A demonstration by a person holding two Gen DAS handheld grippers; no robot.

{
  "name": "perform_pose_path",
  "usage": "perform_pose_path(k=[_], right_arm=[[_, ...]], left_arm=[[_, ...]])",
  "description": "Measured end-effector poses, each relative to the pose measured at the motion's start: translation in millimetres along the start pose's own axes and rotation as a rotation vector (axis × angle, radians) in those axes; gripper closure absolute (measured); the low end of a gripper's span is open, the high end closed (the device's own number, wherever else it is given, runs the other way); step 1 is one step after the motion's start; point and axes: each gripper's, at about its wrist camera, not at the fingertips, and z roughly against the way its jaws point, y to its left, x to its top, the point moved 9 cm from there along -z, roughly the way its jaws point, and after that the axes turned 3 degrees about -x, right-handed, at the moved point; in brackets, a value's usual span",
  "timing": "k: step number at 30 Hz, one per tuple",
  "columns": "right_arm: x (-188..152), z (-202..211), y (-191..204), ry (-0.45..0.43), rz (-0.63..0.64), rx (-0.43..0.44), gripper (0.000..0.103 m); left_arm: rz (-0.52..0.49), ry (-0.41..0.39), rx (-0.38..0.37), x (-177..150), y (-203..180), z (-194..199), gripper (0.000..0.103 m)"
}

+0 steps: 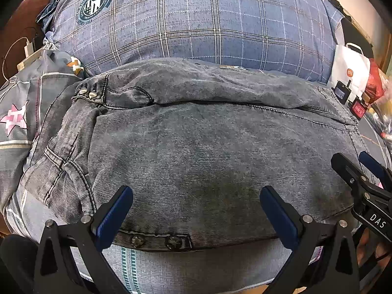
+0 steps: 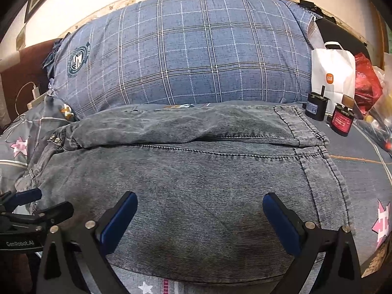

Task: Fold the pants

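Nearest my left camera, the left gripper (image 1: 196, 203) hangs with its 2 blue-padded fingers (image 1: 115, 210) spread wide apart, nothing between them, over the near edge of the pants (image 1: 208, 152). The right gripper (image 2: 199, 210) is the same in its own view: jaws well apart, empty, above the grey denim. I can see each gripper from the other's camera, the right one at the right edge of the left view, the left one at the left edge of the right view.

The pants lie on a patterned bedsheet (image 2: 362, 171), laid across the bed left to right, waistband with 2 metal studs (image 1: 88, 94) at the left and leg hems (image 2: 316, 152) at the right. Just beyond them sits a blue plaid pillow (image 2: 196, 56). At the far right stand a white paper bag (image 2: 335, 73), a red bag (image 2: 367, 80) and 2 small dark jars (image 2: 328, 115).
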Motion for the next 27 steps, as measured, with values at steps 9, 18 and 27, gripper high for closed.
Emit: perform_pose_path(k=[9,18,27], right_arm=[[-0.2,-1.0,0.2,0.003,-0.001,0.01,0.0],[-0.8,-1.3,1.0,0.005,-0.002,0.014,0.0],[-0.9,-1.2,1.5,0.004,0.0,0.014,0.0]], left_arm=[[-0.001,-0.001,-0.005,-0.5,0.4,1.1,0.0],[0.006,0.003,-0.006,-0.7,0.8,1.3,0.0],[0.003,0.007,-0.009,-1.9,-0.3,0.3,0.0]])
